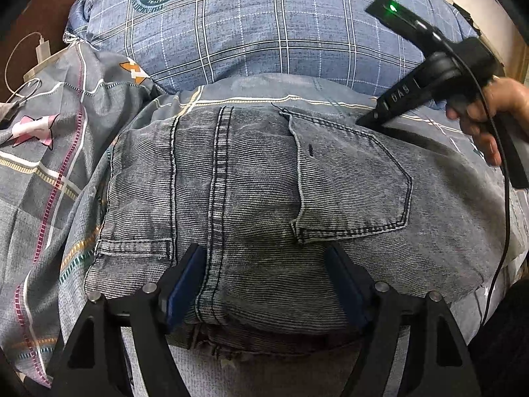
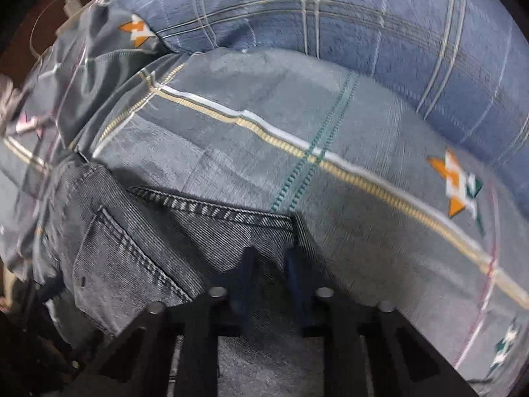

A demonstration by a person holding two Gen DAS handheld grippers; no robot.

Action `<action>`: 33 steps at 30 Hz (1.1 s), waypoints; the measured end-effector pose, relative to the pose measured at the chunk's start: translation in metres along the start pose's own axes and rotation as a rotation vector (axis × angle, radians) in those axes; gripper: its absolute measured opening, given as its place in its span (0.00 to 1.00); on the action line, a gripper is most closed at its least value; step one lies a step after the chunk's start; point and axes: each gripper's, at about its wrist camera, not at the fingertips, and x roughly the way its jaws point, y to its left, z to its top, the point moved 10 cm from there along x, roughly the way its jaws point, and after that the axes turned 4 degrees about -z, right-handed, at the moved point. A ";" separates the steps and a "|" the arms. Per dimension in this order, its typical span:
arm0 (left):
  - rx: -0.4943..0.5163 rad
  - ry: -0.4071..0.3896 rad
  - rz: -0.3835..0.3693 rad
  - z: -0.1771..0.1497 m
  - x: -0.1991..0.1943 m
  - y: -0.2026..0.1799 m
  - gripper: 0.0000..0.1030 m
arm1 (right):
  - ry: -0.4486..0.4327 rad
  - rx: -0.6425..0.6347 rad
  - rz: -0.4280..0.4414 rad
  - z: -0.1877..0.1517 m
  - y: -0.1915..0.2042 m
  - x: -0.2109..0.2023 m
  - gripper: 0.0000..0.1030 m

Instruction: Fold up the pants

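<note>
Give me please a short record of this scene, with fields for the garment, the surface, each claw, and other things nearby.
garment: grey-blue jeans, folded, back pocket facing up
surface: grey patterned bedsheet
left claw: open, fingers on either side of the jeans' near folded edge, not pinching
right claw: shut on the jeans at their far right edge
behind: blue checked pillow
far left: white charger with cable

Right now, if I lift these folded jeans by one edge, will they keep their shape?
Probably not: the jeans are soft denim in stacked layers, so they would likely droop and unfold. They look fairly heavy for cloth. On the bedsheet they should drag rather than slide freely.
</note>
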 end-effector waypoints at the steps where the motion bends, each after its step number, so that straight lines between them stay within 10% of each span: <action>1: 0.001 0.001 -0.003 0.001 0.001 0.000 0.74 | -0.024 0.005 -0.039 0.007 -0.005 -0.003 0.01; 7: 0.006 -0.008 0.000 0.000 0.000 0.000 0.75 | -0.056 0.088 -0.090 0.011 -0.017 0.011 0.05; 12: 0.002 -0.025 -0.010 -0.002 -0.003 0.000 0.75 | -0.212 0.206 -0.076 -0.014 -0.030 -0.061 0.48; 21: -0.028 -0.033 -0.002 0.001 -0.018 0.001 0.75 | -0.215 0.491 0.068 -0.178 -0.048 -0.095 0.50; 25: -0.033 -0.102 -0.001 0.015 -0.041 -0.013 0.75 | -0.148 0.643 0.002 -0.229 -0.120 -0.056 0.54; 27: 0.019 -0.070 -0.012 0.013 -0.038 -0.029 0.75 | -0.197 0.767 0.132 -0.235 -0.143 -0.061 0.43; 33: 0.024 0.005 0.045 -0.008 -0.026 -0.033 0.75 | -0.317 0.743 -0.071 -0.250 -0.220 -0.127 0.51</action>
